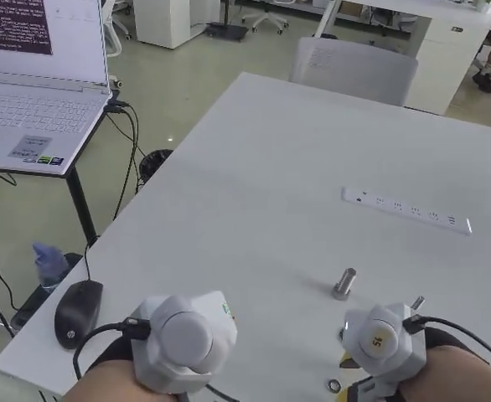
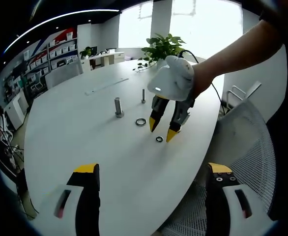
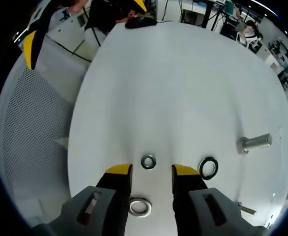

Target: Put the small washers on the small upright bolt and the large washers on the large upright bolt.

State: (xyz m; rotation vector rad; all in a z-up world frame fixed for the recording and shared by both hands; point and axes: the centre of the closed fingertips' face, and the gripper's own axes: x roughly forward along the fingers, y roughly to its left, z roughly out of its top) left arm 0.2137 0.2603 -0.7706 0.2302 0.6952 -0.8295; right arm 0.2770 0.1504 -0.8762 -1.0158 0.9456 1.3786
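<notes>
1. right gripper (image 3: 151,169) hangs low over the white table (image 3: 183,73), jaws parted and gripping nothing
2. a small washer (image 3: 148,161) lies flat on the table just ahead of its tips, and a silvery washer (image 3: 139,206) sits further back between the two jaws, also flat
3. a dark washer (image 3: 208,167), bigger, lies just beside the right-hand tip
4. large bolt (image 1: 344,283) stands upright past the washers, with the thin small bolt (image 1: 417,302) near it
5. left gripper (image 2: 153,169) is back at the near table edge, well apart from the washers, jaws spread wide and empty
6. power strip (image 1: 406,209) lies beyond the bolts, and a mouse (image 1: 78,311) sits at the left corner
</notes>
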